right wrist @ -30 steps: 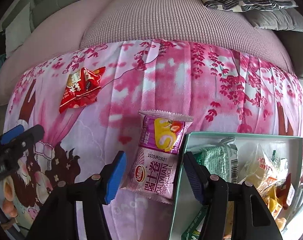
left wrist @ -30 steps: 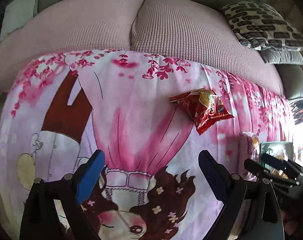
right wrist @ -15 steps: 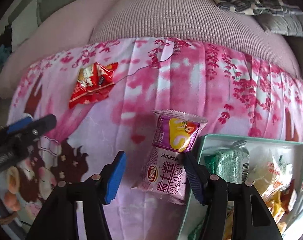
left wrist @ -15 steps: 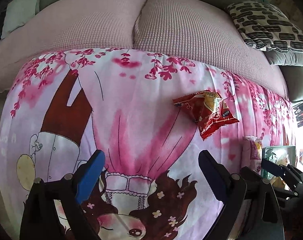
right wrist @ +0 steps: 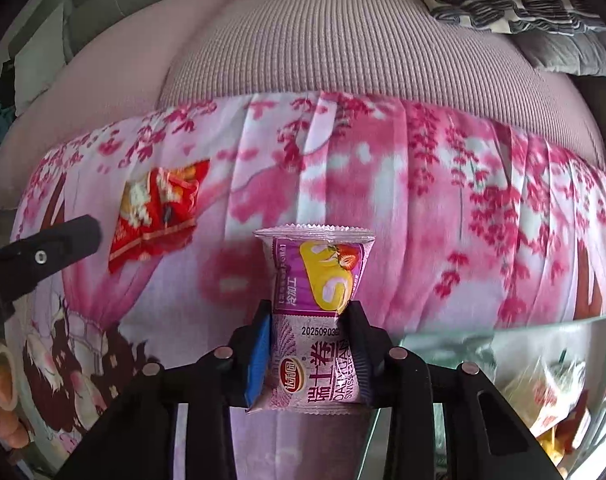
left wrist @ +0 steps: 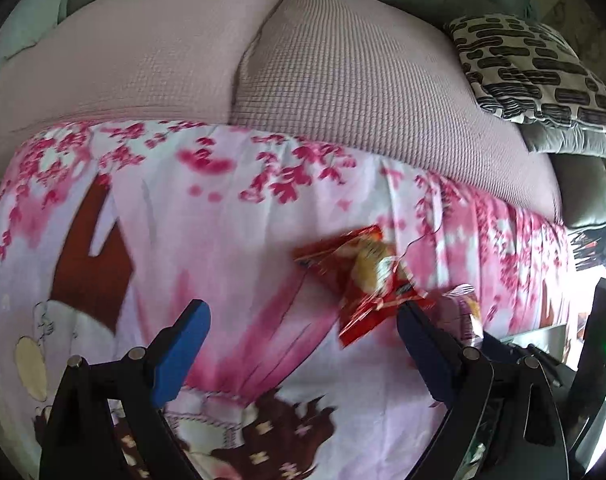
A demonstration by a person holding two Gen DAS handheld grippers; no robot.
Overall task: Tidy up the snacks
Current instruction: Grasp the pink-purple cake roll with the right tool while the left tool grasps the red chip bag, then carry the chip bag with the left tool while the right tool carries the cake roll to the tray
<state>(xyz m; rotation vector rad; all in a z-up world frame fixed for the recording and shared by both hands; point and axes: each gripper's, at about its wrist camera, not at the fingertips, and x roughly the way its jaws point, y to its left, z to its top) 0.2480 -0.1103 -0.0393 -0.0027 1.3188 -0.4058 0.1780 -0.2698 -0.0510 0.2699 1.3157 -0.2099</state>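
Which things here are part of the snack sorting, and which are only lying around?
Part of the job:
- purple Swiss roll packet, clamped in the right gripper
- red snack packet on the cloth, ahead of the open left gripper
- snack box, already holding packets

Only lying around:
- pink floral cloth
- sofa cushions
- black-and-white pillow

Home living room: sofa (left wrist: 343,80), patterned cushion (left wrist: 531,68)
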